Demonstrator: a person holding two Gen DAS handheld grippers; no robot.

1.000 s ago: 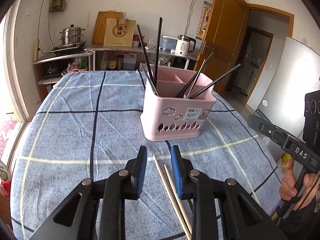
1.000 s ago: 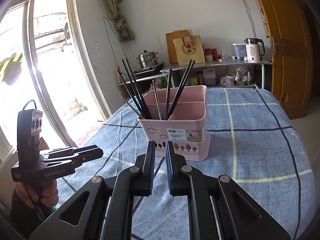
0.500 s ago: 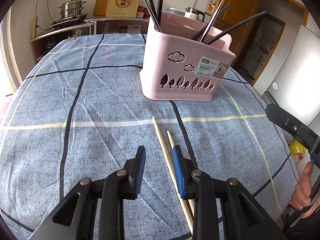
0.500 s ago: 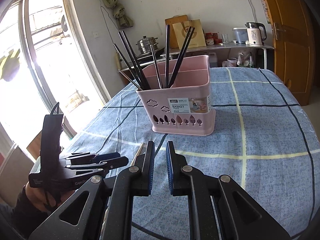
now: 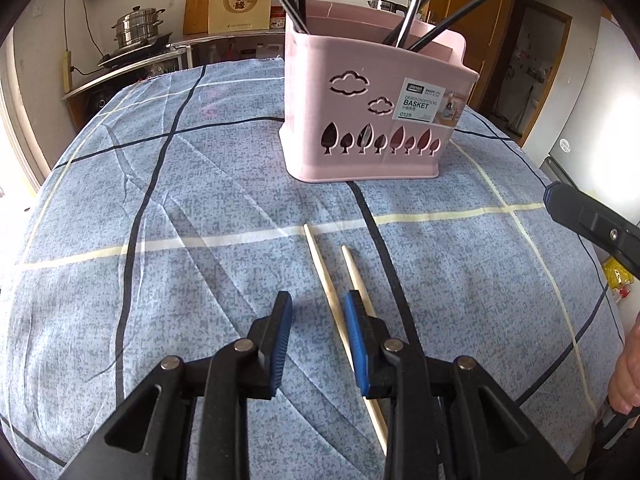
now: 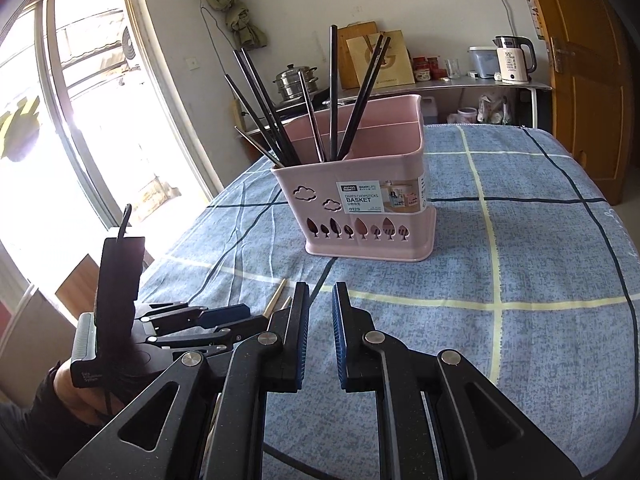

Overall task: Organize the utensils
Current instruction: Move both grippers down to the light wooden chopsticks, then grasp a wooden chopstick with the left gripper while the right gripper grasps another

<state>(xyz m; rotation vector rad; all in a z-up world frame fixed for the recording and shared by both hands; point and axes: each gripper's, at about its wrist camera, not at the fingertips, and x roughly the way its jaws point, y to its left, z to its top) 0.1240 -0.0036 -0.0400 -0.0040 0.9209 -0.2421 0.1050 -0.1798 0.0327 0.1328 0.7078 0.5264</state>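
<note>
Two pale wooden chopsticks [image 5: 325, 270] lie side by side on the blue checked tablecloth, in front of a pink divided basket [image 5: 372, 120] that holds several black chopsticks [image 6: 272, 108]. My left gripper [image 5: 317, 312] is open and low over the cloth; one wooden chopstick runs between its fingers, the other lies under the right finger. My right gripper [image 6: 320, 300] is open a little and empty, hovering to the right of the left one. The chopstick tips [image 6: 276, 296] and the basket [image 6: 360, 208] also show in the right wrist view.
The tablecloth [image 5: 160, 200] covers the whole table, whose edge curves away on the right [image 6: 624, 280]. Behind stands a shelf with a steel pot [image 5: 138, 30], a kettle [image 6: 514, 60] and a paper bag. A wooden door [image 6: 580, 80] is at the right.
My left gripper has come down and forward to the wooden chopsticks, so one now lies between its fingers. My right gripper has dropped lower and its jaws have opened slightly.
</note>
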